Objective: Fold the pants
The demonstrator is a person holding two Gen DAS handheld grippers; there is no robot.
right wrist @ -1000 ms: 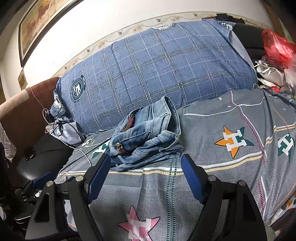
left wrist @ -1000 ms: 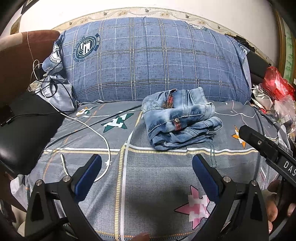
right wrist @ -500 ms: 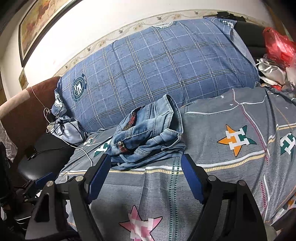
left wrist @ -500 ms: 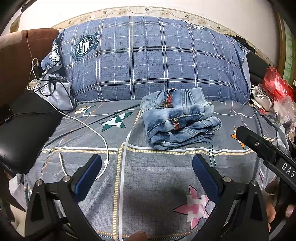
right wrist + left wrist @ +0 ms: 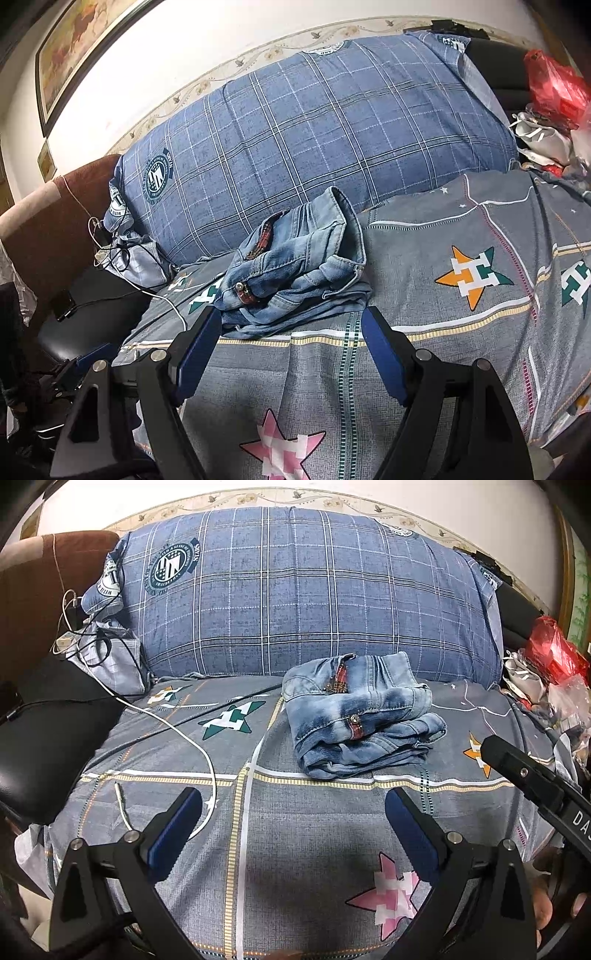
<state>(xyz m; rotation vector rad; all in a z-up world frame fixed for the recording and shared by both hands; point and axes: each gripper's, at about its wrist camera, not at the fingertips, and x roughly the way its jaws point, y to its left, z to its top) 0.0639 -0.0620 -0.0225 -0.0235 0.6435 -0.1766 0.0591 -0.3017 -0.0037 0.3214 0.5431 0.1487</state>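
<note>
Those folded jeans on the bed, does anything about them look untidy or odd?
Slightly. The folded light-blue denim jeans form a lumpy bundle: one waistband corner sticks up, and the bottom layers poke out unevenly. A white charging cable also trails loose across the grey star-patterned bedsheet.

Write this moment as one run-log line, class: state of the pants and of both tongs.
pants: folded bundle on bedsheet, before pillow | left tongs: open, empty | right tongs: open, empty

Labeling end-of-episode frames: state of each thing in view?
Denim pants: folded into a compact bundle, resting on the bedsheet, untouched.
Left gripper: open, empty, short of the pants.
Right gripper: open, empty, near the bundle's front edge.
White charging cable: loose across the sheet, end unplugged.
Plaid pillow: propped behind the pants.
</note>
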